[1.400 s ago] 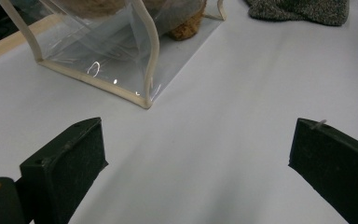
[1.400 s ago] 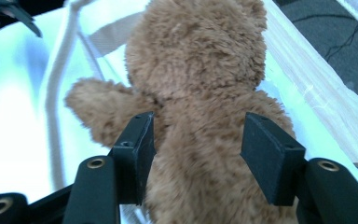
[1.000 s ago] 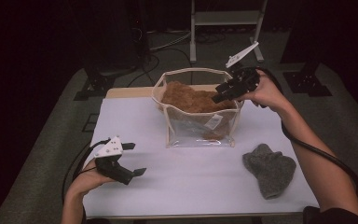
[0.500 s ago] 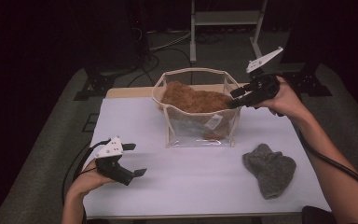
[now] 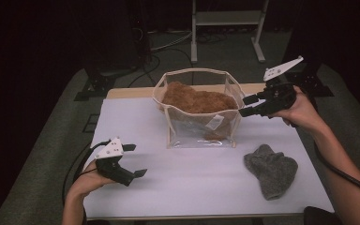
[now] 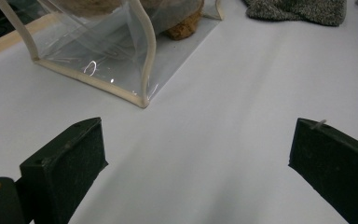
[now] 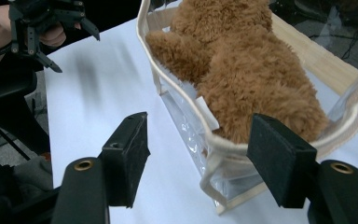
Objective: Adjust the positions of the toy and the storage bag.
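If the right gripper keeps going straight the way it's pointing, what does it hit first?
Most likely the rim of the clear bag, with the brown plush toy just behind it. The right gripper has its jaws open, straddling that near rim, though how far off the rim is stays unclear.

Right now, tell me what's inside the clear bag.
A brown fluffy plush toy fills the clear bag, with a white tag pressed against the wall. The plush covers the bag's floor, so anything beneath it is hidden.
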The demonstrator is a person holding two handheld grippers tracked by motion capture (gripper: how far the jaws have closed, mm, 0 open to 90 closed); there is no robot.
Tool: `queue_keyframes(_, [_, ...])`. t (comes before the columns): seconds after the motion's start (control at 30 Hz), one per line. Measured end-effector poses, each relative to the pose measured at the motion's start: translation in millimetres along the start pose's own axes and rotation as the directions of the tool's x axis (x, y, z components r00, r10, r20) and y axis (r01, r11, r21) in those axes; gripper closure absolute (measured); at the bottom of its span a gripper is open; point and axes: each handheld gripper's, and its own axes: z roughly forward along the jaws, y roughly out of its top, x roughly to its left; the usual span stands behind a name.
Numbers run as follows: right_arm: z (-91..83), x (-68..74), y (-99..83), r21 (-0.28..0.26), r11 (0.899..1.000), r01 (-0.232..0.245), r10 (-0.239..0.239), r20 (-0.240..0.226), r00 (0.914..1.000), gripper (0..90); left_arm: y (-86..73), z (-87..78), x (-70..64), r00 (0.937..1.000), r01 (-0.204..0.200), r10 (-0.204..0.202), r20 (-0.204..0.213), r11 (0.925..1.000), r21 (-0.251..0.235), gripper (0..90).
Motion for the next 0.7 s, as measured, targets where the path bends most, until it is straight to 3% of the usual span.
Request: queue_keyframes(0.7, [-9.9,0.6,-48.9,-0.040,0.997,-0.063,0.063,-0.012,0.9980,35.1,-2.1,-2.6,2.1,0.9998,0.019,-0.019,0.002,0.9996,-0.021,2.8])
